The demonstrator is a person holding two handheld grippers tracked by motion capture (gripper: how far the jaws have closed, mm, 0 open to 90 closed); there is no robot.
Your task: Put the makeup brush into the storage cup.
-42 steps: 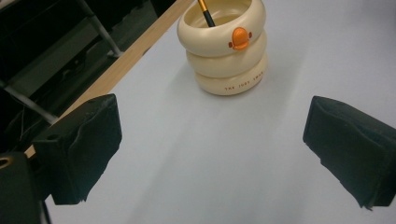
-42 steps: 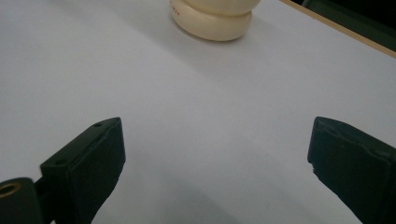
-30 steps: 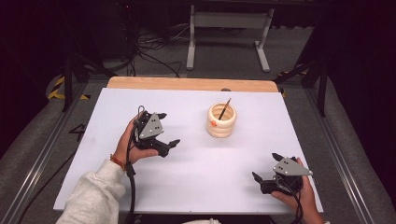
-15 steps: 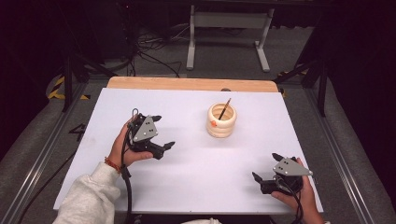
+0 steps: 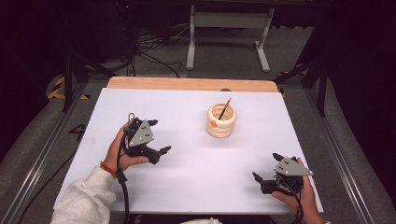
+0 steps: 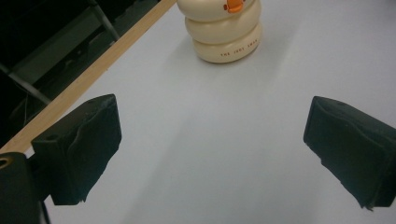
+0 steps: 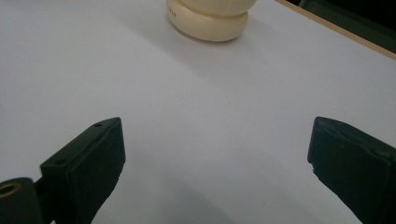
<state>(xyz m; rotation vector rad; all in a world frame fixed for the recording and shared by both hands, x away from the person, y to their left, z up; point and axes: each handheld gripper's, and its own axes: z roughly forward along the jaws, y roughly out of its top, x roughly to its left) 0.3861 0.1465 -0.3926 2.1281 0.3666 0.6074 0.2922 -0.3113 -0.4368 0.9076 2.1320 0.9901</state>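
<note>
Cream ringed holder [image 5: 221, 120] upright on white table [image 5: 196, 186], centre-right toward far wooden edge, thin brown stick [image 5: 224, 108] leaning inside, tip poking out over rim, prob resting against inner wall. Small orange mark on holder's side, facing left gripper, seen in left gripper view as orange bit near top of holder [image 6: 227, 28]. Small lettering on bottom ring, too small to read

Left gripper [image 5: 158, 136] at table's left-centre, held in left hand [image 5: 120, 151], well apart from holder; jaws spread wide, nothing between them but bare table. Aimed roughly at holder, which sits ahead at top of that gripper's own view, so prob lining up for an approach w/ room to straddle it

Right gripper [image 5: 265, 167] near front right corner, in right hand [image 5: 299, 196], low to table, jaws likewise wide apart & empty. Holder's base [image 7: 208, 21] ahead in right gripper view too, far off. Looks parked, waiting at the side, clear of left's path

Judgement: reach stage, nothing gripped yet. Holder looks light & top-heavy w/ stick inside; side knock could tip it or roll stick out, hence wide jaws and slow approach sensible. Cables trailing from both grippers back toward table's near edge, out of the way
</note>
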